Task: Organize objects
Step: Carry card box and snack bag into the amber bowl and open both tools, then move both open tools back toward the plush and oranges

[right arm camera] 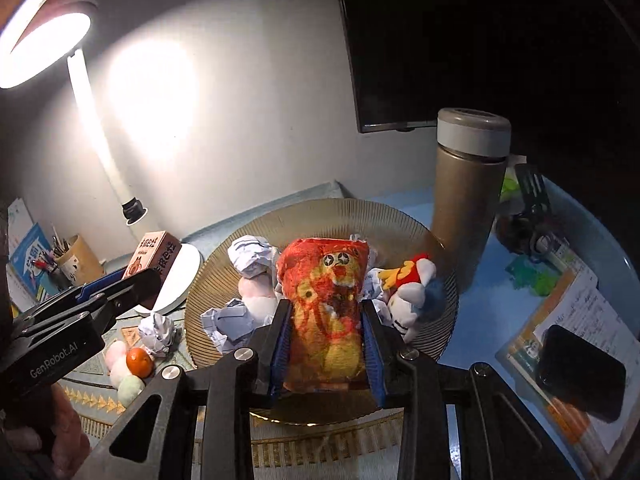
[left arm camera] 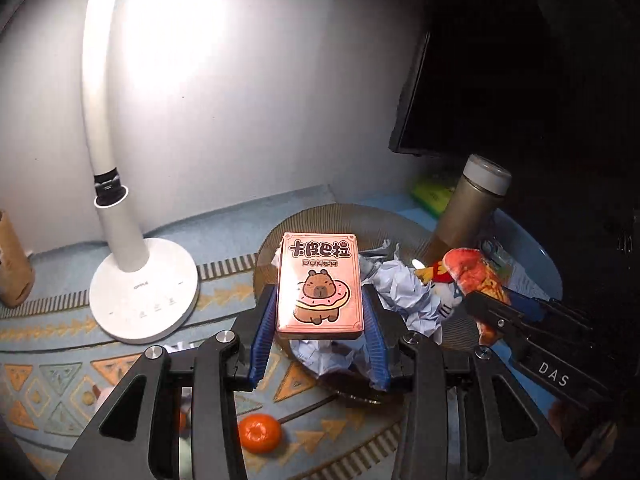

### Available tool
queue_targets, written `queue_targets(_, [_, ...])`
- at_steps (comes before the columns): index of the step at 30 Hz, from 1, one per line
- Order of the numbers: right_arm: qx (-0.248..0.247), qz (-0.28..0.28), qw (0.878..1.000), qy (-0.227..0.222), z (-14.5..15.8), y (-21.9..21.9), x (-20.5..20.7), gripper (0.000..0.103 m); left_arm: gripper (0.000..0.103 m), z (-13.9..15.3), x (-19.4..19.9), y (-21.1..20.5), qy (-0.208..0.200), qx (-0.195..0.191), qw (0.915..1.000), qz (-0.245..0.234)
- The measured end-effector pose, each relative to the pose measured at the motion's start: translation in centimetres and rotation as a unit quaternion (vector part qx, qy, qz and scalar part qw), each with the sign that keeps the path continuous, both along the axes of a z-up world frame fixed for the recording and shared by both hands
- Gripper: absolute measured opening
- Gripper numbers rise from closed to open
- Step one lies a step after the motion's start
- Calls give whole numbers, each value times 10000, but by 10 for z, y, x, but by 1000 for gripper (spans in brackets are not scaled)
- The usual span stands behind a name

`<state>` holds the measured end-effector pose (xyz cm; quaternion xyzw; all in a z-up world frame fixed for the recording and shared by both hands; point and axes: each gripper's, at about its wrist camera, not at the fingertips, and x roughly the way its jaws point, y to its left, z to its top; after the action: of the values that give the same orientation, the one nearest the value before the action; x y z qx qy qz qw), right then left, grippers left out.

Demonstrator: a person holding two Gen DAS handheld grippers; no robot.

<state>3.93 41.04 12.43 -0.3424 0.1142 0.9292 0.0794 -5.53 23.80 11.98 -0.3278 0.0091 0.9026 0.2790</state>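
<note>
Your left gripper [left arm camera: 320,312] is clamped on the pink poker card box [left arm camera: 319,286], your right gripper [right arm camera: 326,340] on the red-and-yellow plush toy [right arm camera: 326,312]. Both are held flat-sided between the pads, just above the ribbed plate [right arm camera: 320,210] of crumpled paper ahead, probably to clear it.

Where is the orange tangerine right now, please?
The tangerine lies on the patterned mat, in front of the white lamp base. In the right wrist view, the tangerine sits left of the ribbed plate, beside pastel balls.
</note>
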Motion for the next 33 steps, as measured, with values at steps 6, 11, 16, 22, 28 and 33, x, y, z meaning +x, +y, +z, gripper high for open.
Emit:
queue_targets(6, [-13,-72,9999,-70,-11,12,5,38,79,-18,-12,8,-106,-65,9999,43])
queue_targets(11, [-48,139,9998,101,1,-2,22,38,79,-6,1,-36,-105,183,9994,284])
queue_targets(16, [11,729,9970,245,19,-47,40,38,79,18,40,-95,210,274,9962,802])
queue_targets(22, [49,1470,9891,98,3,-113,55,39,80,18,88,-172,334,372,9855,1624])
queue_targets(28, [272,1793,9829,-316,-50,-159,48,39,80,-45,102,-215,-135,217,9748,2216])
queue_targets(33, [524,1733,9819,-550,-77,-167,39,39,80,-88,96,-220,-512,168,9684,2434])
